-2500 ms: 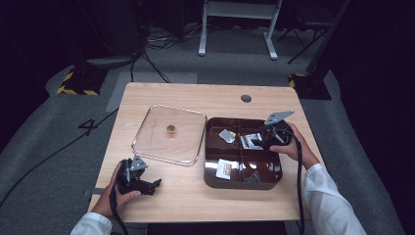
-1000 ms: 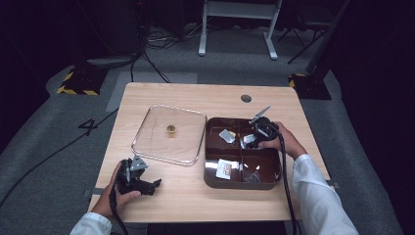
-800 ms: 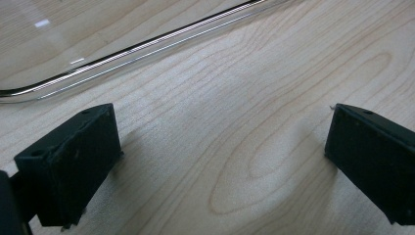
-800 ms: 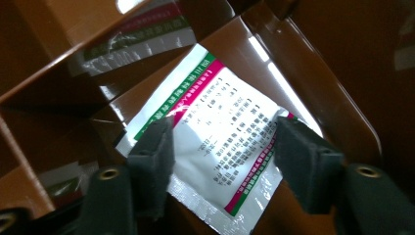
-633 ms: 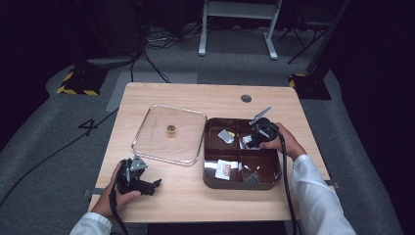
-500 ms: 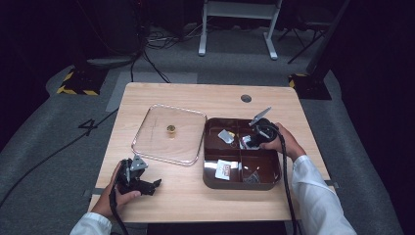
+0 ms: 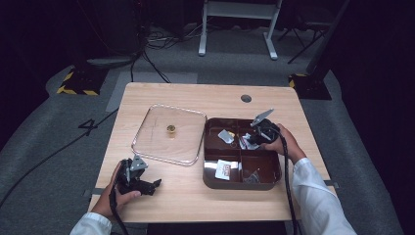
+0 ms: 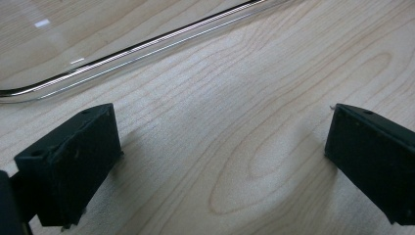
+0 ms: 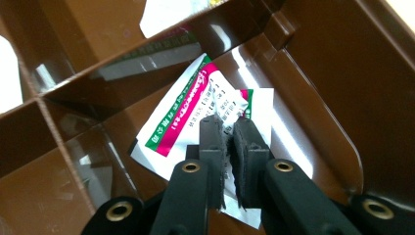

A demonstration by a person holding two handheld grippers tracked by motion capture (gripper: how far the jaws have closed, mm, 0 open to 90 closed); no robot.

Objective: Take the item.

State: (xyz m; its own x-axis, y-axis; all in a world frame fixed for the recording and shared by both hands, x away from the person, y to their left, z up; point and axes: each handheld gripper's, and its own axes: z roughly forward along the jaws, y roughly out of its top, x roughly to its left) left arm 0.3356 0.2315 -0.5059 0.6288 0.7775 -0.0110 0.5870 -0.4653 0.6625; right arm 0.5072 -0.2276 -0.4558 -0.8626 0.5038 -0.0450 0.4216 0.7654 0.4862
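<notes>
A brown divided tray [image 7: 204, 159] sits on the right half of the table. My right gripper [image 7: 248, 141] reaches into its far right compartment. There its jaws [image 9: 225, 121] are shut on the edge of a white sachet [image 9: 183, 105] with a pink and green band, which lies on the compartment floor. Left of the tray lies a clear shallow tray [image 7: 147, 147] with a small gold piece [image 7: 171, 129] in it. My left gripper [image 7: 152, 185] rests at the table's near left, open [image 8: 220, 147] over bare wood, with the clear tray's rim [image 8: 122, 51] just ahead.
Other small packets lie in the brown tray's compartments: a silvery one [image 7: 225, 136] far left, a white one [image 7: 225, 170] near left, a dark one [image 7: 252, 177] near right. A round cable hole [image 7: 246, 98] sits at the table's far side.
My right gripper moved left from the tray's right edge into the far right compartment and has stayed there for the last second. The left gripper has not moved.
</notes>
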